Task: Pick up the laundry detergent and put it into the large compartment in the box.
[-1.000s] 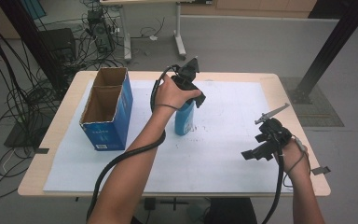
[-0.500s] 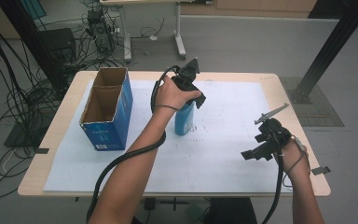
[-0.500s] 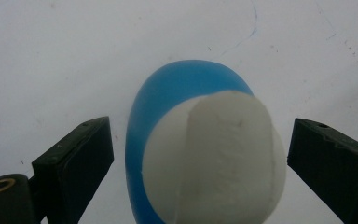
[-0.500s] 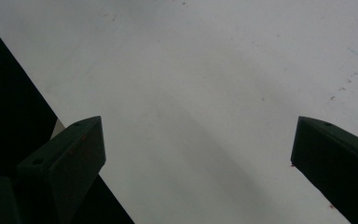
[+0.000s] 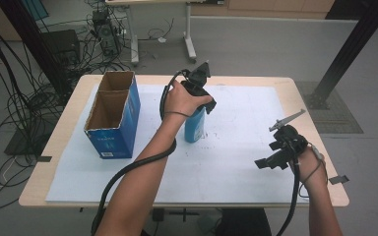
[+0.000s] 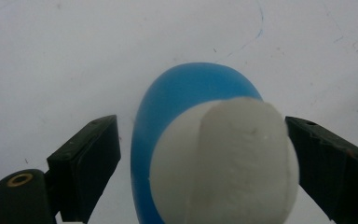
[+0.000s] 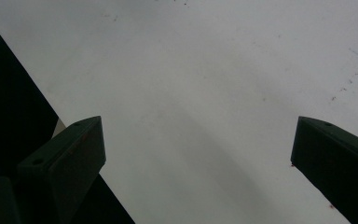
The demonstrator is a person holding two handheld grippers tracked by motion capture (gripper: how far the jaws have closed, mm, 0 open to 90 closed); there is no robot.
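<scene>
Near the centre of the high view, my left gripper (image 5: 200,101) points down over the top of a blue bottle (image 5: 195,125) that stands upright on the white sheet (image 5: 236,162) covering the table (image 5: 69,147). My left hand (image 5: 182,98) wraps the gripper's body, so from up here I cannot tell how the jaws sit against the bottle. At the left of the frame an open blue cardboard box (image 5: 113,115) stands well apart from the bottle. At the lower right my right gripper (image 5: 266,162) hangs above the bare sheet with nothing near it, far from the bottle.

From the left gripper view I look straight down on the bottle (image 6: 186,98): its white cap (image 6: 223,163) fills the lower middle of the frame, between the two black jaws. The jaws have just been closing around it. The right one looks to be at the cap's edge, while a clear gap remains between the left one and the bottle, so the cap is not yet pinched.

Across the right gripper view, the jaws stand wide with nothing between them, just the white sheet (image 7: 205,93) below and a dark strip at the left edge of the frame.
</scene>
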